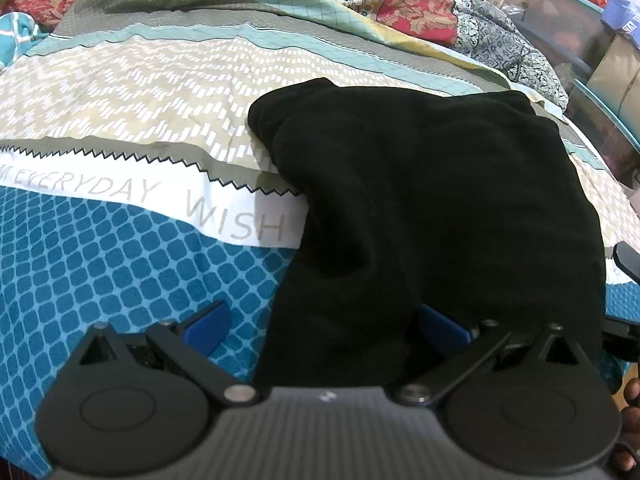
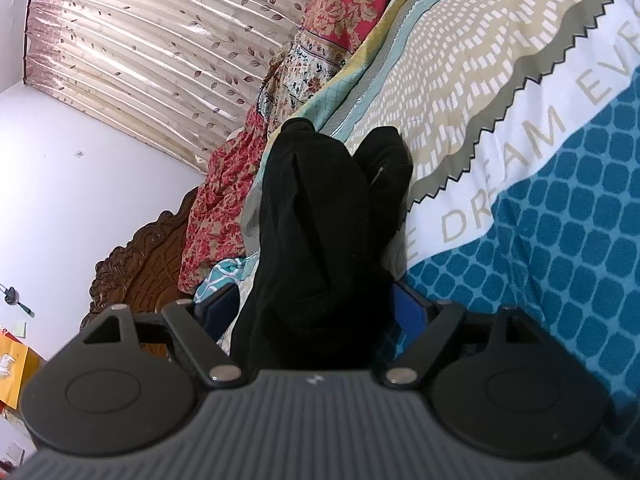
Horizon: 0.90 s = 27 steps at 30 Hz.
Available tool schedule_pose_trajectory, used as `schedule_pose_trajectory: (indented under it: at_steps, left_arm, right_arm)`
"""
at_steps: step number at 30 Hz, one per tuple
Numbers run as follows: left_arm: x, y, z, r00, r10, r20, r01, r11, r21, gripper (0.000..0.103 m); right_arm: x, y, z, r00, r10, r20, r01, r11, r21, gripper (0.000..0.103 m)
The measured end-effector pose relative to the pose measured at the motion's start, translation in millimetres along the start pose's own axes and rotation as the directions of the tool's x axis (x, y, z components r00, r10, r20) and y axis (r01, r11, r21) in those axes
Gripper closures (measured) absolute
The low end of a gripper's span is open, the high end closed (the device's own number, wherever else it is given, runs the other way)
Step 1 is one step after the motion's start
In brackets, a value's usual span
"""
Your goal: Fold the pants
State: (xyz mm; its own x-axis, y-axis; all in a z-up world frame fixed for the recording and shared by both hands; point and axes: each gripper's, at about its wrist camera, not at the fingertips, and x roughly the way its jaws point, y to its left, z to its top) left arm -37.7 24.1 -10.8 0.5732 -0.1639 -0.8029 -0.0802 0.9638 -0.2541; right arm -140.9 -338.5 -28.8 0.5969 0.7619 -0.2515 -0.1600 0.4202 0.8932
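Black pants (image 1: 420, 200) lie bunched and partly folded on a patterned bedsheet (image 1: 120, 260) with blue, white and beige bands. My left gripper (image 1: 324, 320) stands open at their near end. Its left blue pad (image 1: 208, 324) is clear of the cloth, and its right pad (image 1: 440, 328) is half hidden under a fold. In the right wrist view the pants (image 2: 316, 220) run away from me in a long ridge. My right gripper (image 2: 316, 308) is open wide around the near end, and the pads do not pinch the fabric.
A red floral quilt (image 1: 412, 4) is heaped along the far side of the bed. A carved wooden headboard (image 2: 132, 268), a leaf-print curtain (image 2: 140, 52) and a white wall (image 2: 80, 200) lie beyond it. Dark furniture (image 1: 592, 60) stands past the bed's right edge.
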Motion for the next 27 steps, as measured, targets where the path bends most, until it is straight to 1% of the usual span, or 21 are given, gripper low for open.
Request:
schedule_pose_trajectory:
  at_steps: [9,14,20,22,25,27]
  left_arm:
    - [1,1,2,1.000,0.001,-0.006,-0.001,1.000,-0.001,0.000]
    - [2,2,3,1.000,-0.003,-0.012,0.003,1.000,0.003,0.000]
    - [-1,3,4,0.999,-0.021,-0.027,0.022,0.999,0.029,0.000]
    - [-7,5,8,0.999,-0.040,-0.030,0.041,0.999,0.031,0.001]
    - [-29,16,16,0.996,-0.066,0.053,0.065,0.998,0.023,0.002]
    - [-44,28,24,0.990,-0.097,0.105,0.097,0.995,0.005,0.001]
  right_arm:
    - [1,1,1,1.000,0.007,-0.011,-0.007,1.000,-0.014,0.015]
    - [2,3,-1,1.000,0.022,0.003,-0.022,1.000,-0.022,0.008]
    - [2,2,1,1.000,0.023,-0.004,-0.023,0.999,-0.026,0.008]
    - [2,6,2,1.000,-0.002,-0.009,0.002,0.999,-0.034,0.008]
    - [-1,17,2,0.996,-0.089,0.000,0.089,0.994,-0.057,0.008]
    - [-6,28,3,0.988,-0.149,0.026,0.151,0.984,-0.095,0.008]
